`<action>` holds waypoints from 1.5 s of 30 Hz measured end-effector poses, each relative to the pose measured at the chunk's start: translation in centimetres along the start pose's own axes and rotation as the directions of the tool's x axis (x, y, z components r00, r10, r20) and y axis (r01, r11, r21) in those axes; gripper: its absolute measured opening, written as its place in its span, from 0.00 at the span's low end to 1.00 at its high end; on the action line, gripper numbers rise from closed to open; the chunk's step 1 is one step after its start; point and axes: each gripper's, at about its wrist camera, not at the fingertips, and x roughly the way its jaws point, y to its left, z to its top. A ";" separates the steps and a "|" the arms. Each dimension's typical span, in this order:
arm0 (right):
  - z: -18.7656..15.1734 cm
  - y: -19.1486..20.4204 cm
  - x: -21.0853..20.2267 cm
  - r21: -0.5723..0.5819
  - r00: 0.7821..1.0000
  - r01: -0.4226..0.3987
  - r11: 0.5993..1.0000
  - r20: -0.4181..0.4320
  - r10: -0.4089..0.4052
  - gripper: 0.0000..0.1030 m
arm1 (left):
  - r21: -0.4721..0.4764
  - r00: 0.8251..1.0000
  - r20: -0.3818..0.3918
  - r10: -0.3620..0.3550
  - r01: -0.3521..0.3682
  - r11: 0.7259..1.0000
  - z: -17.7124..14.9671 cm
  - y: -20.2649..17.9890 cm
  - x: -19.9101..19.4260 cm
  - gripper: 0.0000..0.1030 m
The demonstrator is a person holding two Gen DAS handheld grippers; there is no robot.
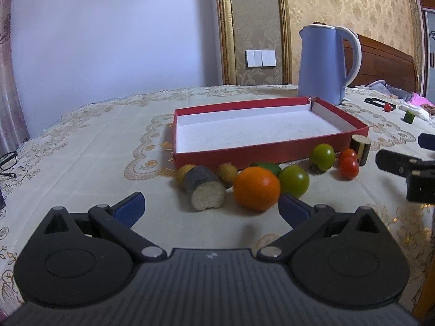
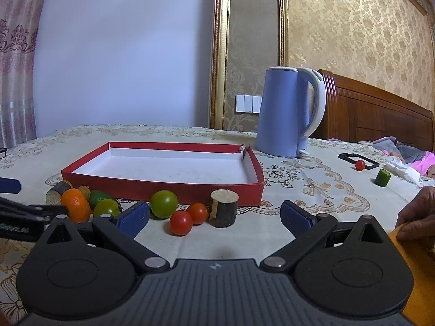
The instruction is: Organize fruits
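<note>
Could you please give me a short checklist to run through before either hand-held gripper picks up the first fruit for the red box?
1. Left hand-held gripper open and holding nothing: ok.
2. Right hand-held gripper open and holding nothing: ok.
3. Red box has free space inside: ok, its white floor is bare.
4. Orange reachable by the left hand-held gripper: ok, it lies just ahead of the fingers, though a green fruit sits close beside it.
5. Red cherry tomatoes free to grasp singly: not ok, the two sit touching.
6. Blue kettle clear of the box: ok, it stands behind the far corner.
</note>
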 end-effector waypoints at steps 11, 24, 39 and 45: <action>-0.1 0.0 0.4 -0.006 1.000 0.000 1.000 -0.003 0.000 1.00 | -0.009 0.999 0.006 0.052 -0.052 0.999 0.2 1.6 0.2 0.99; -0.1 0.4 0.6 -0.022 1.000 -0.006 1.000 -0.001 0.006 1.00 | -0.043 0.995 -0.061 0.080 -0.083 0.996 1.4 1.7 2.7 0.88; -0.1 0.7 0.7 -0.028 1.000 -0.008 1.000 0.002 0.008 1.00 | -0.132 0.988 -0.155 -0.017 -0.004 0.991 2.3 1.6 4.6 0.32; -0.1 0.7 0.6 -0.045 1.000 -0.025 0.999 -0.009 0.024 1.00 | -0.137 0.990 -0.141 -0.024 0.005 0.991 2.2 1.9 3.7 0.32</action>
